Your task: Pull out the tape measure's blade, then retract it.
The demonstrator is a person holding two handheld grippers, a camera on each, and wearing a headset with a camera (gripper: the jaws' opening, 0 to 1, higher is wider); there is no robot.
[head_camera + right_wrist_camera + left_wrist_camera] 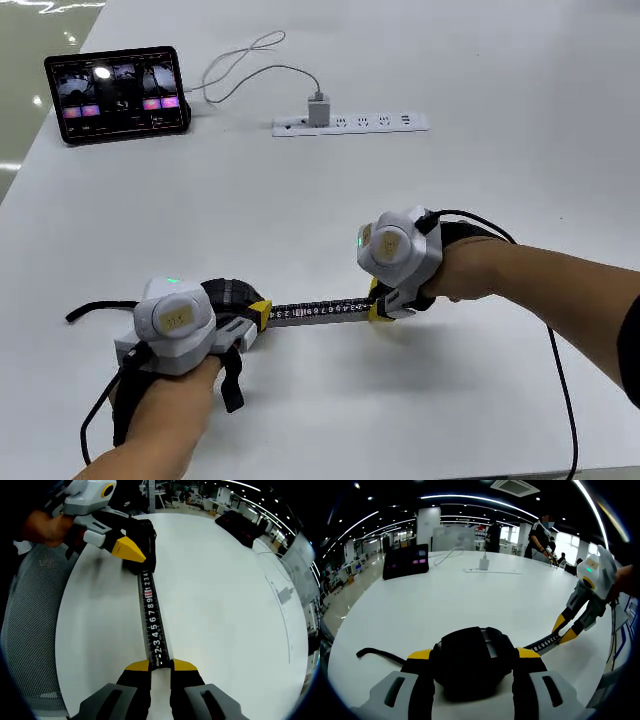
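My left tool [475, 655] clamps the tape measure [472, 672]; my right tool [160, 666] pinches its blade [150, 611]. Mid-pull, I reckon: next, draw straight away.

The left gripper [255, 318] and right gripper [380, 306] are white and grey with yellow tips. The left one has a green light [172, 281]. A black cable [555, 350] hangs off the right one.

White table [480, 60] bears tablet [118, 93], power strip [350, 123]
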